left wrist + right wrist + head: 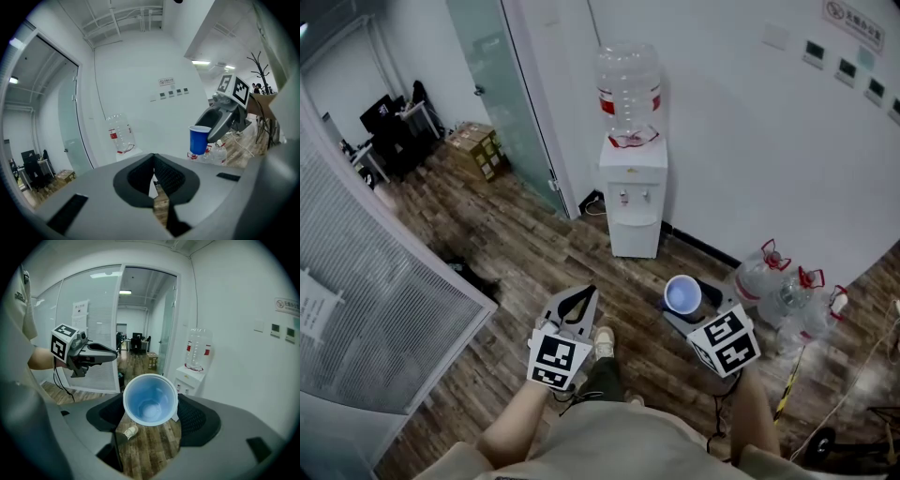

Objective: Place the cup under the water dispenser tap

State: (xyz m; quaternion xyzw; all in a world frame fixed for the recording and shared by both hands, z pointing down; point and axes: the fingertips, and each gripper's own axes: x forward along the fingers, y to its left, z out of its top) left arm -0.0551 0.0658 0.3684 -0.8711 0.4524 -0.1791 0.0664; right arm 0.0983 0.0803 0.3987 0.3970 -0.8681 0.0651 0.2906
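A blue plastic cup (pixel 682 294) stands upright and empty between the jaws of my right gripper (pixel 685 309), which is shut on its sides. From the right gripper view I look down into the cup (pixel 150 400). The white water dispenser (pixel 634 192) with an empty clear bottle (pixel 628 86) on top stands against the wall, some way ahead of the cup, and its two taps (pixel 634 197) face me. My left gripper (pixel 578 297) is held beside the right one, shut with nothing in it. From the left gripper view the cup (pixel 199 139) shows at the right.
Several empty water bottles (pixel 782 291) lie on the wooden floor at the right, with cables (pixel 853 375) beyond them. A glass door (pixel 502 89) and cardboard boxes (pixel 476 150) are left of the dispenser. A blind-covered partition (pixel 375 300) runs along the left. My shoe (pixel 604 341) shows below.
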